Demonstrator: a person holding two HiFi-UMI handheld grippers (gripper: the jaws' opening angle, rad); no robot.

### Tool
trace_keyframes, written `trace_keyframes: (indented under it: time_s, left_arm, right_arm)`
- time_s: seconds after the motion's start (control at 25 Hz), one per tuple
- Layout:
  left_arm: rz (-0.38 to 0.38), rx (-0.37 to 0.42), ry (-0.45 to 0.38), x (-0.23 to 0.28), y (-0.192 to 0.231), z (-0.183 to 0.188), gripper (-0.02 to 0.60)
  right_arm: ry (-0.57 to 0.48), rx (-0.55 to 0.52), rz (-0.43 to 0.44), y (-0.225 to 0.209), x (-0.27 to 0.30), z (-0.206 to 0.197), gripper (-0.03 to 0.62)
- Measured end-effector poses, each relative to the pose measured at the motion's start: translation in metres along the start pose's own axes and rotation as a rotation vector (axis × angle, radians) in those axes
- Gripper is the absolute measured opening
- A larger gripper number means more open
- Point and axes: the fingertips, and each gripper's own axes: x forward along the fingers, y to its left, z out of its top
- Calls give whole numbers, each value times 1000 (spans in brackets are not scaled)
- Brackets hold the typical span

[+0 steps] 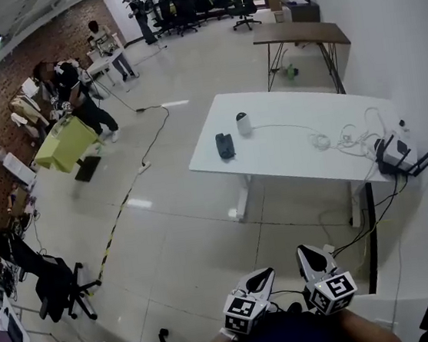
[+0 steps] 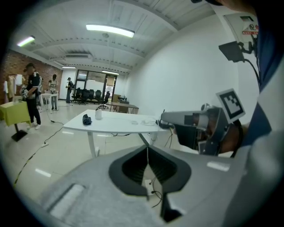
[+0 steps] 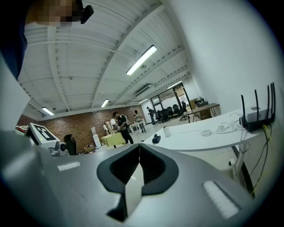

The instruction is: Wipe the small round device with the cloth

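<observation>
The white table [image 1: 275, 163] stands well ahead of both grippers, across open floor. The left gripper [image 1: 260, 279] and the right gripper [image 1: 309, 255] hang side by side close to the person's body, each with its jaws clenched together on nothing. A black router [image 1: 395, 155] sits at the table end ahead-right of the right gripper. The dark cloth [image 1: 225, 145] lies on the table's farther part, well apart from both tools. The small round device [image 1: 244, 123] stands just beyond it, apart.

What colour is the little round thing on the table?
White; the small round device shows best in the head view.
</observation>
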Motion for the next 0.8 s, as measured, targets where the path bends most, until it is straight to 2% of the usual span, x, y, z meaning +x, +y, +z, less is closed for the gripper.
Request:
trace_keyframes:
  time_s: [0.2, 0.44, 0.68, 0.8]
  left_arm:
    - [-32, 1, -11, 1, 28, 6, 5]
    - [-47, -39, -29, 3, 74, 14, 5]
    - [-65, -71, -103, -4, 114, 36, 3]
    - [-50, -88, -141, -13, 136, 46, 3]
  right_arm:
    - [7, -11, -23, 10, 28, 0, 12]
    - [53, -60, -56, 23, 67, -4, 12]
    - [69, -138, -96, 43, 103, 12, 12]
    - [71, -119, -104, 53, 121, 15, 12]
